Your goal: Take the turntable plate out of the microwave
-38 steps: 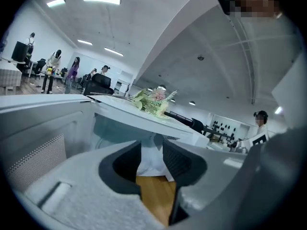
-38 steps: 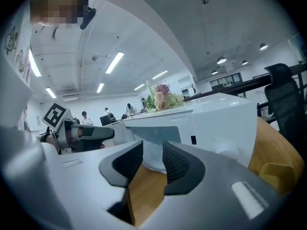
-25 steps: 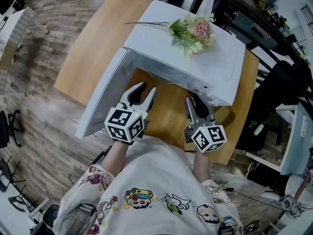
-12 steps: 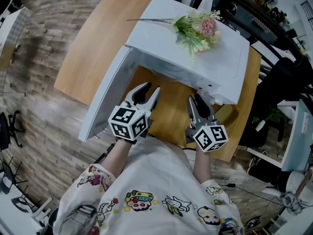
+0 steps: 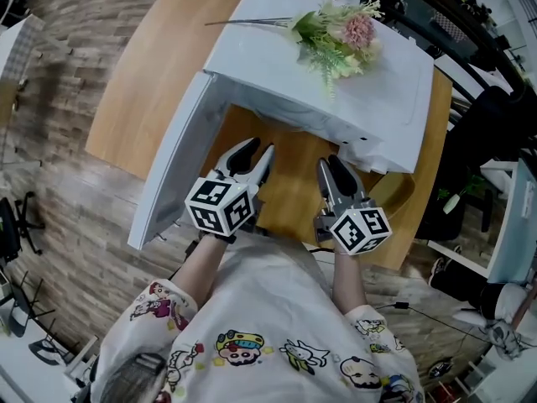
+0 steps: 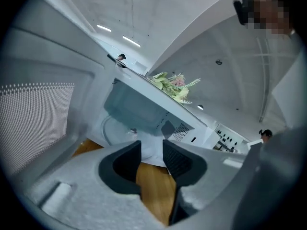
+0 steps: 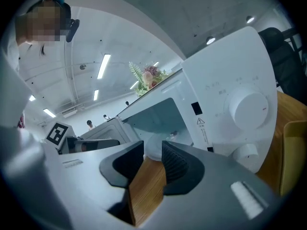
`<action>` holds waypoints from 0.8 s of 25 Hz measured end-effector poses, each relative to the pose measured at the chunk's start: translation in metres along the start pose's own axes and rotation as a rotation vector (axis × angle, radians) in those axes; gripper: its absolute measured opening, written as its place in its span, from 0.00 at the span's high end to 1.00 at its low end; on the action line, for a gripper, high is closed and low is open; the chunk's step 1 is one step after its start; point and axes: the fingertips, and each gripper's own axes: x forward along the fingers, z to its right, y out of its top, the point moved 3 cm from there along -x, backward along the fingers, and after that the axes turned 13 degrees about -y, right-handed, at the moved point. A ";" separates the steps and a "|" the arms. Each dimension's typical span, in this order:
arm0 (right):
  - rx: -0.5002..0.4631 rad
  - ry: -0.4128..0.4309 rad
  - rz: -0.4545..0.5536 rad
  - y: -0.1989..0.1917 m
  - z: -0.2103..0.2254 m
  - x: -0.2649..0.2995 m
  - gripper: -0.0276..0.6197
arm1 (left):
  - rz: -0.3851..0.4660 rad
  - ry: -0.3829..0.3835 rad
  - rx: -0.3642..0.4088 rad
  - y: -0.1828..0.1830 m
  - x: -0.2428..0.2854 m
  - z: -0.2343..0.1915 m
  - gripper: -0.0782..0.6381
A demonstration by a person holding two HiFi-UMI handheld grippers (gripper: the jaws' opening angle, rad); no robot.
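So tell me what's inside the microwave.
The clear turntable plate lies on the microwave's floor. Its near edge is covered by the left gripper's jaws; nothing else shows.

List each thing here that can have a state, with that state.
microwave door: open wide.
turntable plate: inside the microwave, flat on its floor.
left gripper: jaws apart, nothing between them.
right gripper: jaws apart, just been closing slightly, nothing between them.
bunch of flowers: lying on the microwave's top.

Bright, even light from ceiling strips (image 7: 103, 65); strong fisheye bending, dark rounded corners in both gripper views, near fingers (image 6: 125, 164) slightly soft
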 end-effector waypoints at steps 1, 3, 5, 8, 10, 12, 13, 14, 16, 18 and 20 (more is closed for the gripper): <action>0.007 0.003 -0.004 -0.003 0.001 0.001 0.78 | -0.003 -0.003 -0.011 -0.004 0.002 -0.001 0.70; 0.016 0.010 -0.014 -0.008 0.002 0.005 0.78 | -0.010 -0.011 -0.033 -0.011 0.006 -0.003 0.70; 0.023 0.013 -0.025 -0.013 0.004 0.008 0.78 | -0.019 -0.017 -0.051 -0.018 0.009 -0.006 0.70; 0.041 0.018 -0.044 -0.022 0.007 0.014 0.78 | -0.030 -0.018 -0.084 -0.029 0.014 -0.013 0.70; 0.050 0.023 -0.058 -0.028 0.008 0.017 0.78 | -0.027 -0.012 -0.109 -0.035 0.016 -0.019 0.70; 0.065 0.024 -0.067 -0.035 0.009 0.019 0.78 | -0.018 -0.003 -0.140 -0.040 0.017 -0.027 0.70; 0.074 0.023 -0.070 -0.038 0.009 0.020 0.78 | -0.011 0.001 -0.160 -0.042 0.018 -0.031 0.70; 0.080 0.021 -0.073 -0.040 0.010 0.021 0.78 | -0.004 0.004 -0.182 -0.044 0.020 -0.035 0.70; 0.087 0.015 -0.080 -0.045 0.011 0.022 0.78 | 0.003 0.004 -0.219 -0.048 0.024 -0.042 0.70; 0.096 0.011 -0.086 -0.049 0.011 0.022 0.78 | 0.011 -0.005 -0.246 -0.052 0.029 -0.049 0.70; 0.104 0.009 -0.090 -0.054 0.010 0.022 0.78 | 0.034 -0.014 -0.281 -0.055 0.034 -0.055 0.70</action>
